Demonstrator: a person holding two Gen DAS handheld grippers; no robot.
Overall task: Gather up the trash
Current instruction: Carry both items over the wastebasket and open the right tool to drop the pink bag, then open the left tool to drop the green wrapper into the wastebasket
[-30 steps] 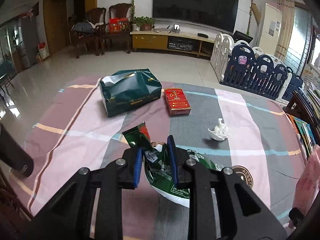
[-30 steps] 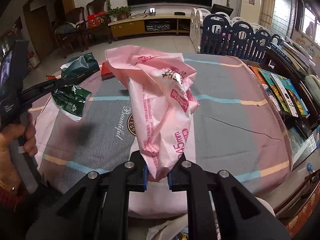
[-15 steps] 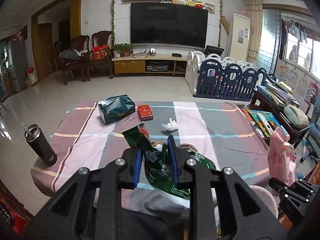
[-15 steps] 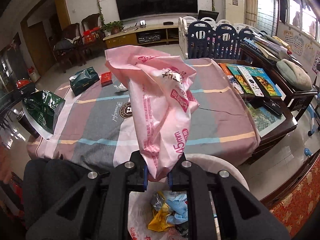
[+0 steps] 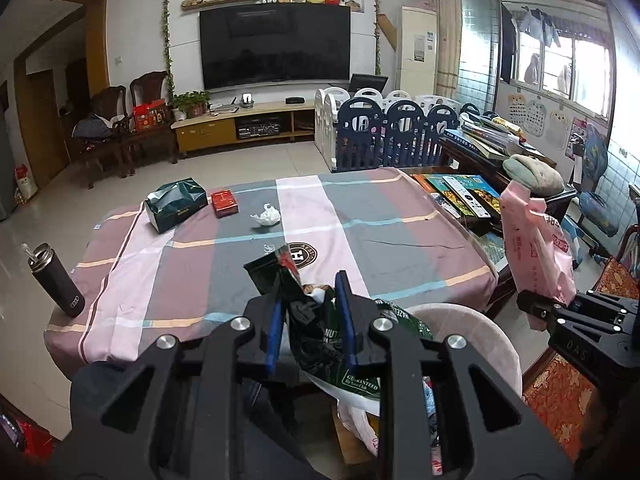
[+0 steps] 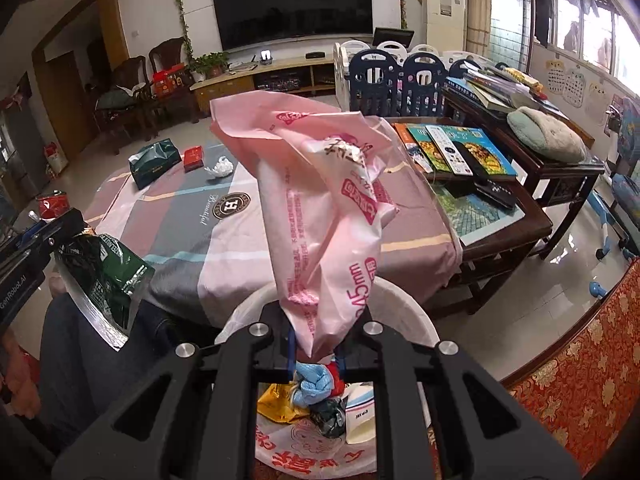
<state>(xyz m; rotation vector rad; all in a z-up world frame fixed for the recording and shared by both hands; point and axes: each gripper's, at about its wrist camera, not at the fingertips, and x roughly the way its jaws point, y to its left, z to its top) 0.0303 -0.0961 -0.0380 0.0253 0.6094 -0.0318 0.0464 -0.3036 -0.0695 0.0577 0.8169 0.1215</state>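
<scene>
My left gripper (image 5: 310, 316) is shut on a crumpled green snack bag (image 5: 344, 352), held over the near rim of a white trash bin (image 5: 480, 332) below the table's front edge. My right gripper (image 6: 316, 352) is shut on a pink plastic wrapper (image 6: 320, 208) that stands up from its jaws, right above the same bin (image 6: 404, 304), which holds several scraps. In the right wrist view the green snack bag (image 6: 104, 276) hangs at the left from the left gripper. A crumpled white tissue (image 5: 266, 216) lies on the checked tablecloth (image 5: 360, 220).
A green tissue pack (image 5: 176, 202) and a red box (image 5: 224, 202) lie at the table's far left. A black tumbler (image 5: 56, 280) stands at the left corner. Books and a remote cover the dark side table (image 5: 464, 196) on the right. A person's trouser leg (image 6: 88, 344) is beside the bin.
Both grippers have drawn back from over the table to its near edge and risen. The trash bin has come into view beneath them. Each still grips its piece of trash.
</scene>
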